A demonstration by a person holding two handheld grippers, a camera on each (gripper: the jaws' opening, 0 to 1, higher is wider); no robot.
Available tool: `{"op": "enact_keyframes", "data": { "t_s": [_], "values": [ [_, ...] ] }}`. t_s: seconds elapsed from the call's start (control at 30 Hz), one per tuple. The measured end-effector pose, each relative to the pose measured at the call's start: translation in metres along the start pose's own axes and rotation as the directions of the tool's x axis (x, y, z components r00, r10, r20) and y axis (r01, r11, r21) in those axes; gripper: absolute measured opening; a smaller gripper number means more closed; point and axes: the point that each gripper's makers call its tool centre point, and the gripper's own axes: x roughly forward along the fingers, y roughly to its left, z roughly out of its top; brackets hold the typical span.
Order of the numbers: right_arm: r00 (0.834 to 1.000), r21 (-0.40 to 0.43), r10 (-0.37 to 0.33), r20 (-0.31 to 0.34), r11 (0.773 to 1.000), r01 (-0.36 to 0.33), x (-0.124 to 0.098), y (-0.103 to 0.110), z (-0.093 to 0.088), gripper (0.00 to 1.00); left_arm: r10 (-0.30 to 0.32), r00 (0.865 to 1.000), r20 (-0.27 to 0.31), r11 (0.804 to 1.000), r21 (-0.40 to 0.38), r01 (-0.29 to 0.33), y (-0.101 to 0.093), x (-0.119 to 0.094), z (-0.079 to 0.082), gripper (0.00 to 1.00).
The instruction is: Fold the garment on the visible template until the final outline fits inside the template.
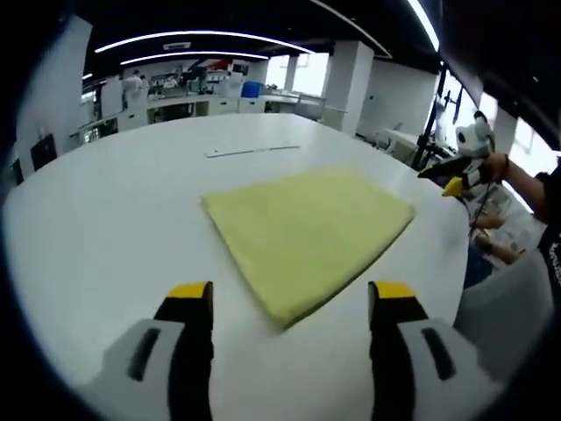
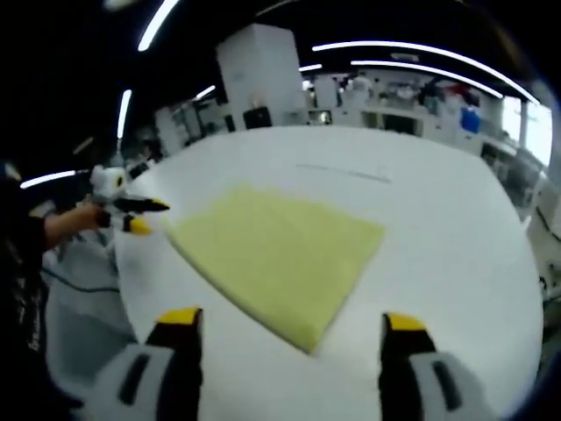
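Observation:
A pale yellow garment (image 1: 307, 230) lies folded into a flat, roughly square pad on the white table (image 1: 105, 219). Its near corner points at my left gripper (image 1: 292, 296), which hovers open just short of it with nothing between the jaws. The right gripper (image 1: 458, 178) is held by a hand beyond the table's right edge. In the right gripper view the same garment (image 2: 276, 253) lies ahead, one corner toward my right gripper (image 2: 292, 321), which is open and empty. The left gripper (image 2: 131, 216) shows at the left, off the table edge. I see no template outline around the garment.
A thin grey strip (image 1: 252, 150) lies on the table beyond the garment, seen again as strip (image 2: 346, 173). White pillars (image 1: 349, 83) and workbenches (image 1: 175, 105) stand behind. A person's arm (image 2: 61, 226) is beside the table.

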Motion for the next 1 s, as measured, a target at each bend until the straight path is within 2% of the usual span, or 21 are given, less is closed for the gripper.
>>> {"op": "enact_keyframes", "data": {
  "t_s": [0.3,0.43,0.6,0.73,0.83,1.0],
  "values": [
    [0.999,-0.052,-0.029,0.035,0.998,0.031,-0.026,0.015,0.012,0.93,0.024,1.0,0.016,1.0,0.02,-0.024,-0.006,-0.029,0.008,0.88],
    [0.998,-0.074,-0.049,0.041,0.996,0.052,-0.036,0.02,0.01,0.98,0.027,0.999,0.028,0.999,0.019,-0.027,-0.012,-0.041,0.014,0.93],
    [0.998,-0.097,-0.051,0.043,0.994,0.055,-0.046,0.028,0.004,0.99,0.049,0.998,0.028,0.997,0.058,-0.05,-0.014,-0.053,0.014,0.98],
    [0.996,-0.083,-0.047,0.072,0.995,0.053,-0.053,0.033,0.003,0.99,0.04,0.998,0.04,0.998,0.05,-0.042,-0.019,-0.058,0.014,0.99],
    [0.995,-0.086,-0.054,0.081,0.994,0.061,-0.056,0.036,0.001,0.99,0.047,0.999,0.001,0.996,0.081,-0.047,-0.02,-0.06,0.006,0.99],
    [0.995,-0.12,-0.064,0.077,0.99,0.074,-0.06,0.041,-0.007,0.99,0.042,0.999,0.002,0.996,0.079,-0.042,-0.025,-0.066,0.002,0.99]
  ]
}}
